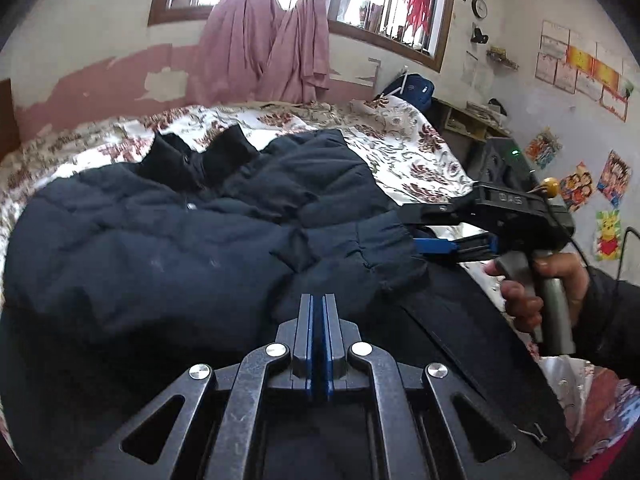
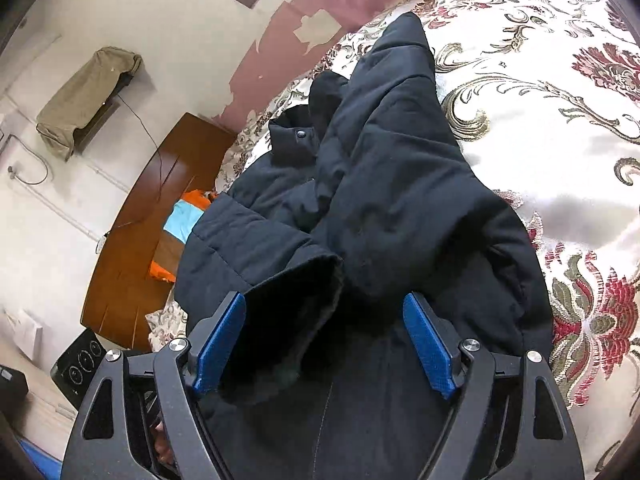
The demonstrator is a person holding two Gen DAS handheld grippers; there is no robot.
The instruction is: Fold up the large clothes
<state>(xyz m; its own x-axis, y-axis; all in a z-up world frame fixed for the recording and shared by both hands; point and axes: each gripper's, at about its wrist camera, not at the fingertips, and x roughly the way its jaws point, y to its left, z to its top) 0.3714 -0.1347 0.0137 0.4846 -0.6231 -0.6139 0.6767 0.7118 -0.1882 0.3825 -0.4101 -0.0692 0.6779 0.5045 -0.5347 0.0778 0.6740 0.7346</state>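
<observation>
Left wrist view: we see our left claw point(image 1: 318, 300) with its blue pads pressed together, nothing visibly pinched between them, hovering low over the dark navy padded winter jacket point(image 1: 180, 240).
Jacket position: we have it spread on the bed with the cream and red floral bedspread point(image 1: 420, 148), collar toward the far wall, one sleeve laid across the body.
Right claw: we hold our right claw point(image 2: 324, 340) spread wide, its blue pads on either side of the dark sleeve cuff point(image 2: 296, 280); we cannot tell whether either pad touches the fabric yet.
Right claw from the left view: it comes in from the side at the cuff end point(image 1: 384, 248), with the right hand point(image 1: 540, 284) on the grey trigger handle.
Risk, thin grip: we judge the padding is thick and springy, so a closing bite may catch only the outer shell and the cuff could slide out once we lift.
Risk, double layer: the sleeve lies on the jacket body, so a deep bite could pinch the layer beneath as well and drag the whole jacket out of line.
Risk, slippery base: the bedspread looks glossy, so a sideways pull may shift the jacket rather than fold it.
Risk, idle left claw: while it pins nothing, the body has no anchor and could bunch toward the sleeve.
Risk, bed edge: the near hem looks close to the bed's edge, so we think a tug our way could slide it off.
</observation>
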